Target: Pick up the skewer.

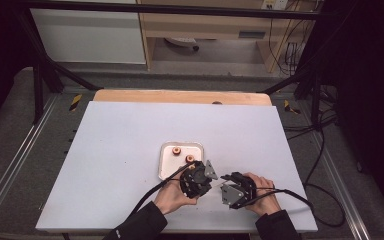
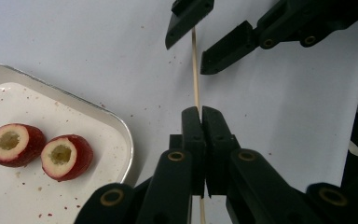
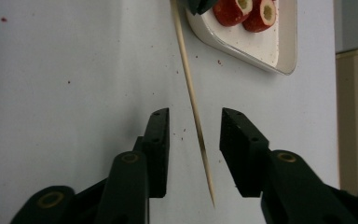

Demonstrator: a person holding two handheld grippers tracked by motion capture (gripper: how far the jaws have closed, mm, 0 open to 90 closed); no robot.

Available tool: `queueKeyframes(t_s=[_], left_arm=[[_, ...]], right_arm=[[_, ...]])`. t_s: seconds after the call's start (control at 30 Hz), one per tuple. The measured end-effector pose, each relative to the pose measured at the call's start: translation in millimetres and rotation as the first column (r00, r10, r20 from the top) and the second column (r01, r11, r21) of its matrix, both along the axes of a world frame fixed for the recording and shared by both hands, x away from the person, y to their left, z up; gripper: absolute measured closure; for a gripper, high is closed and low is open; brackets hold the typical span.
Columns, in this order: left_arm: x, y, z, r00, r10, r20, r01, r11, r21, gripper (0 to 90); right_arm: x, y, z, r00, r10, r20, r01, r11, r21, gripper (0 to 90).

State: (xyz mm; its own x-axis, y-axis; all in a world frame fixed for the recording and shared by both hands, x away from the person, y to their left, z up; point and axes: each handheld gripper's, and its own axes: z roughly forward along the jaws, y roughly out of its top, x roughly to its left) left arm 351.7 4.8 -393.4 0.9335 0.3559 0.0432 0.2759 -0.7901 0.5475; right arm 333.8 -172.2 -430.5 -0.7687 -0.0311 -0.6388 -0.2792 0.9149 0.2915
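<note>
since our left claw (image 2: pixel 200 112) is clenched on the thin wooden skewer (image 2: pixel 195 70), we should keep it steady while our right claw (image 3: pixel 195 119), released with the stick between its jaws, takes hold near the pointed end. the skewer hangs just above the white table (image 1: pixel 130 150), right of the glossy metal tray (image 2: pixel 121 135). two cored red fruit pieces (image 2: pixel 39 151), smooth-skinned with pale flesh, lie there.
</note>
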Motion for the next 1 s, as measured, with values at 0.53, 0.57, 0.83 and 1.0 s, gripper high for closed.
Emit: queueKeyframes(t_s=[0.53,0.57,0.83,1.0], left_arm=[[-1.1,-0.3,-1.1,0.9997,-0.022,-0.010,0.022,0.9996,0.016,88.6],[-1.1,-0.1,-1.2,0.9997,-0.021,-0.010,0.021,0.9996,0.017,88.6],[-0.8,0.3,-1.5,0.9996,-0.023,-0.013,0.023,0.9996,0.013,88.5],[1.3,2.6,-0.7,0.9991,-0.023,-0.035,0.024,0.9994,0.026,85.3]], right_arm=[[-1.6,0.3,-5.6,0.9927,0.101,0.066,-0.093,0.989,-0.113,86.3],[-1.8,0.2,-5.8,0.9919,0.106,0.071,-0.097,0.988,-0.119,87.3],[-3.6,0.2,-5.5,0.9876,0.130,0.088,-0.118,0.984,-0.133,88.9],[-4.8,1.6,-4.3,0.9868,0.130,0.097,-0.114,0.982,-0.152,89.1]])
